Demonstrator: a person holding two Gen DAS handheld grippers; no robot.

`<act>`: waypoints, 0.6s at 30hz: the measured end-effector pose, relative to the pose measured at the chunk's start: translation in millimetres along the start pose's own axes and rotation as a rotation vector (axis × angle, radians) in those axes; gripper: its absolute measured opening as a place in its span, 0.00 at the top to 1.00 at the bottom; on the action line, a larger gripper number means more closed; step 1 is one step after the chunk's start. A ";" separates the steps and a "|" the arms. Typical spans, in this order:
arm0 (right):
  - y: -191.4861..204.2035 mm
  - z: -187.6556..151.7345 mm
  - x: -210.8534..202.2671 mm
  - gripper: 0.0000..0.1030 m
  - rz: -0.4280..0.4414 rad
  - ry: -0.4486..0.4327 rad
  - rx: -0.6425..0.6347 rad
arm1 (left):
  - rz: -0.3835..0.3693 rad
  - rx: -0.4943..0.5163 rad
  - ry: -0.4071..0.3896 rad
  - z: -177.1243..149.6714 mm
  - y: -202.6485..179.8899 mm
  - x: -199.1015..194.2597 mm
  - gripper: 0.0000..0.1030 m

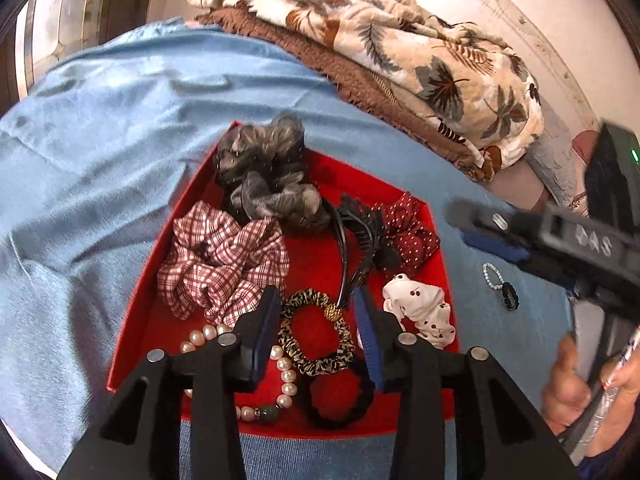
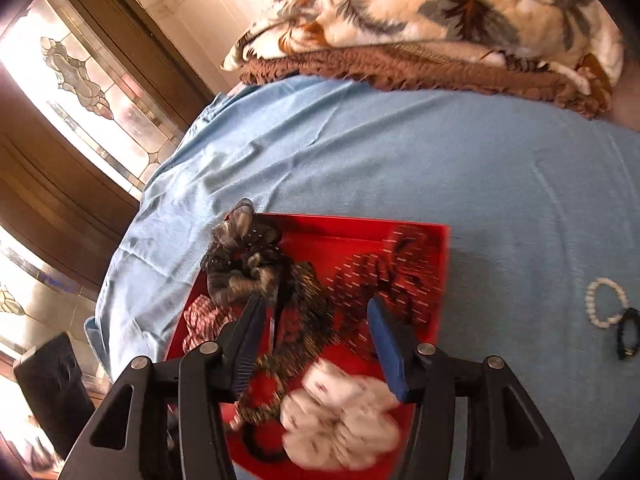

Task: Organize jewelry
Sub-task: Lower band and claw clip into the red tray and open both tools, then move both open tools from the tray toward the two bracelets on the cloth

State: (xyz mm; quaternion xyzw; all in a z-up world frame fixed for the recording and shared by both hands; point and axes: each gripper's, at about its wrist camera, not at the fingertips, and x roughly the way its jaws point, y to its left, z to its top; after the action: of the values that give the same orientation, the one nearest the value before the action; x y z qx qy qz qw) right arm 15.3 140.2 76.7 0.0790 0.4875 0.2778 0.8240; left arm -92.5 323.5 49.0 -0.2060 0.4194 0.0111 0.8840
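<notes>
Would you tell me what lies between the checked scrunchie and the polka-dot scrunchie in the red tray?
In the left wrist view, a black hair claw lies between the checked scrunchie and polka-dot scrunchie.

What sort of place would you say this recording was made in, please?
Probably a bedroom at home: a blue sheet covers a bed-like surface, folded leaf-print blankets are stacked on it, and a stained-glass window stands behind. A red tray holds hair accessories.

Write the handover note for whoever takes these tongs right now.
Left tongs: open, empty, over the leopard hair tie in the red tray.
Right tongs: open, empty, above the white scrunchie.
Done: scrunchies, black comb clip and pearl bracelet lie in the tray.
Left: small bead bracelet and black ring-shaped piece lie out on the blue sheet, right of the tray.
</notes>
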 end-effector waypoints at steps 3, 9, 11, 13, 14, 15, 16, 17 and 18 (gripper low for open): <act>-13.4 -13.3 -23.8 0.44 -0.007 -0.019 -0.007 | 0.035 0.025 -0.039 -2.0 -4.9 -6.7 0.56; -51.8 -52.8 -72.9 0.40 -0.122 -0.079 -0.055 | 0.140 0.110 -0.109 -12.4 -21.2 -15.3 0.46; -71.0 -67.4 -87.1 0.40 -0.158 -0.090 -0.042 | 0.170 0.135 -0.137 -17.8 -28.6 -18.7 0.45; -93.1 -79.2 -99.6 0.39 -0.176 -0.097 -0.009 | 0.192 0.149 -0.158 -22.9 -33.5 -22.3 0.45; -101.1 -83.6 -104.1 0.39 -0.182 -0.099 0.005 | 0.203 0.155 -0.173 -26.7 -37.2 -25.2 0.45; -111.9 -88.9 -109.1 0.39 -0.191 -0.104 0.023 | 0.213 0.159 -0.186 -29.9 -39.7 -28.1 0.45; -123.6 -94.0 -114.6 0.39 -0.200 -0.110 0.042 | 0.228 0.164 -0.201 -34.3 -43.1 -31.8 0.45; -135.4 -97.9 -119.6 0.38 -0.205 -0.116 0.062 | 0.244 0.169 -0.210 -38.7 -46.6 -35.2 0.45; -144.2 -100.5 -123.0 0.38 -0.208 -0.122 0.076 | 0.264 0.172 -0.212 -44.6 -51.4 -39.6 0.45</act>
State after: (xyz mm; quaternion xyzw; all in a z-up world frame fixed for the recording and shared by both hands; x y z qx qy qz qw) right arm -60.5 -59.9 60.8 0.0758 0.4522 0.1669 0.8729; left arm -141.1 265.9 71.6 -0.0704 0.3467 0.1126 0.9285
